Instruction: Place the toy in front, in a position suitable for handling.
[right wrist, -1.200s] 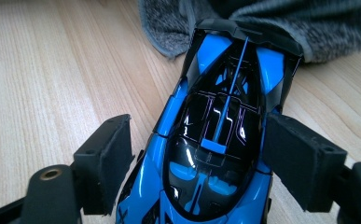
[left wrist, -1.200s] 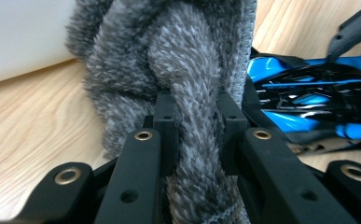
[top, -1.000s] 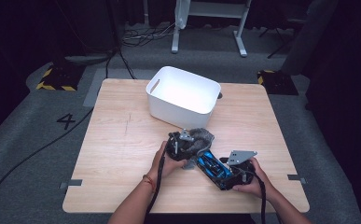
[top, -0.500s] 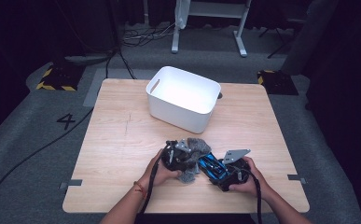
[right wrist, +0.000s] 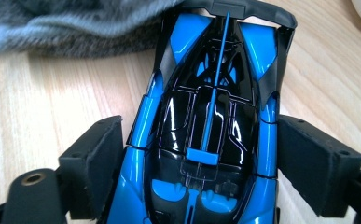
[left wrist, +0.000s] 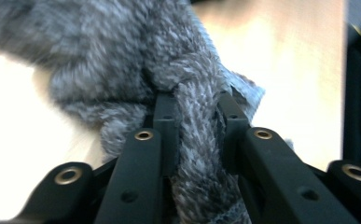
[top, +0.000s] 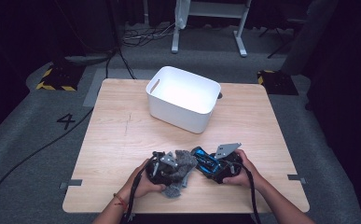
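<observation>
- Here, my left gripper [left wrist: 194,140] is clamped on a fold of grey cloth [left wrist: 122,60], which is pinched between its black jaws.
- From above, I see the cloth [top: 183,163] bunched on the table [top: 117,140] near the front edge, just beside the left gripper [top: 162,169].
- My right gripper [right wrist: 201,154] grips a blue and black toy car [right wrist: 215,116] by its sides.
- The car [top: 205,163] touches the cloth.
- A white bin [top: 178,109] stands farther back, well apart.
</observation>
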The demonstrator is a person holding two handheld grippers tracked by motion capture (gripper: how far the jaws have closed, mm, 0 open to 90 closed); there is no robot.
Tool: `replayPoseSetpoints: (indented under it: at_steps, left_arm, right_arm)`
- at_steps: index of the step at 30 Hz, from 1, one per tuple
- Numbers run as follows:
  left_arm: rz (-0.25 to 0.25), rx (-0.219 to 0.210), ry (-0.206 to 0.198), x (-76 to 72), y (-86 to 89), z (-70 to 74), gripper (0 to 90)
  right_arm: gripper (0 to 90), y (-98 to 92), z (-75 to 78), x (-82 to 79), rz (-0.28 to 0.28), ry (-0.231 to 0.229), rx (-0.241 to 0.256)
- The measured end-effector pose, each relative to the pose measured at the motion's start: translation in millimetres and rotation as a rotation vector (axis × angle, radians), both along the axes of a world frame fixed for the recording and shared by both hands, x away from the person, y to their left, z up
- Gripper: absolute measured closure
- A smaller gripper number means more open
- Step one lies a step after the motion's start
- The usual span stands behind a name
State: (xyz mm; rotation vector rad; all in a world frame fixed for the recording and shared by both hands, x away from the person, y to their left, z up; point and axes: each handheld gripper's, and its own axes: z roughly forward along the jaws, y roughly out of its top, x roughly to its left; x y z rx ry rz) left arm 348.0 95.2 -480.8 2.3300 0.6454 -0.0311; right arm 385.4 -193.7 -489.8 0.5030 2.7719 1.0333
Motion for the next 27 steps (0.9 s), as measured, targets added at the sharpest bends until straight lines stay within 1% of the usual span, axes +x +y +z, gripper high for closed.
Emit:
replayPoseSetpoints:
  at_steps: [1, 2, 4, 6, 7, 8, 9, 10, 11, 12, 13, 14, 15, 16, 17, 18, 20, 21, 22, 23, 25, 27]
  left_arm:
    - [0.058, -0.013, -0.012, 2.7, 5.5, -0.4, 74.3]
    - [0.105, -0.014, -0.016, 6.5, 10.4, -0.1, 74.4]
    - [0.179, -0.044, -0.037, 15.3, 17.1, 0.9, 74.3]
    - [0.234, -0.053, -0.059, 24.8, 17.9, 2.6, 74.4]
    - [0.261, -0.064, -0.056, 29.7, 16.9, 3.2, 74.4]
    - [0.263, -0.076, -0.04, 35.0, 14.2, 3.1, 74.5]
    - [0.261, -0.068, -0.032, 39.4, 9.7, 2.7, 74.4]
    - [0.264, -0.053, -0.042, 42.8, 3.1, 1.7, 74.1]
    - [0.253, -0.044, -0.031, 45.2, -4.5, 0.2, 74.0]
    - [0.234, -0.039, -0.018, 46.2, -12.7, -1.7, 73.8]
    - [0.223, -0.021, -0.026, 44.7, -21.4, -2.8, 73.5]
    - [0.23, 0.006, -0.053, 42.7, -26.5, -2.0, 75.2]
    - [0.23, -0.001, -0.048, 42.0, -27.1, -1.4, 75.3]
    - [0.218, -0.022, -0.03, 41.2, -25.1, -1.9, 75.4]
    - [0.204, -0.033, -0.011, 39.7, -22.5, -2.8, 75.2]
    - [0.192, -0.033, -0.001, 36.9, -20.9, -4.0, 75.2]
    - [0.163, -0.019, 0.0, 29.9, -18.2, -4.8, 74.7]
    - [0.158, -0.001, -0.005, 26.0, -17.1, -4.6, 74.5]
    - [0.151, 0.025, -0.019, 23.1, -16.0, -4.0, 74.5]
    - [0.15, 0.038, -0.027, 20.6, -14.7, -3.5, 74.4]
    - [0.152, 0.039, -0.019, 18.7, -10.8, -3.9, 74.5]
    - [0.16, 0.035, -0.012, 19.0, -6.6, -5.1, 74.6]
  right_arm:
    - [19.0, 1.3, 0.3, 1.0, 0.007, -0.003, 0.001]
    - [19.4, 2.4, 0.3, 1.6, 0.014, -0.002, 0.004]
    - [20.2, 3.1, -0.3, 2.6, 0.031, -0.003, 0.017]
    - [21.4, 2.8, -0.5, 3.3, 0.048, -0.001, 0.03]
    - [22.1, 2.7, -0.8, 3.3, 0.057, 0.001, 0.041]
    - [23.1, 2.6, -0.8, 3.6, 0.066, 0.001, 0.048]
    - [24.1, 3.1, -0.9, 3.6, 0.074, 0.005, 0.054]
    - [26.7, 3.6, -0.9, 3.7, 0.084, 0.005, 0.064]
    - [26.7, 4.5, -0.6, 3.6, 0.099, 0.004, 0.067]
    - [26.8, 6.0, -0.4, 3.4, 0.113, -0.007, 0.06]
    - [26.8, 7.5, 0.0, 3.4, 0.119, -0.007, 0.056]
    - [26.5, 8.6, 0.3, 3.8, 0.118, -0.005, 0.051]
    - [26.5, 8.3, 0.4, 4.0, 0.12, -0.007, 0.043]
    - [26.6, 7.0, 0.4, 3.5, 0.122, -0.007, 0.044]
    - [26.7, 5.3, 0.1, 3.0, 0.12, -0.006, 0.046]
    - [26.7, 4.0, -0.3, 2.7, 0.116, -0.005, 0.048]
    - [26.4, 2.4, -0.3, 0.5, 0.099, -0.019, 0.045]
    - [26.3, 2.0, -0.3, -1.2, 0.082, -0.019, 0.043]
    - [26.2, 1.4, 0.1, -3.3, 0.069, -0.028, 0.039]
    - [26.2, 0.3, 0.5, -6.0, 0.062, -0.045, 0.031]
    - [26.2, -3.0, 1.8, -10.3, 0.052, -0.071, 0.02]
    - [24.7, -8.0, 3.2, -12.7, 0.045, -0.078, 0.002]
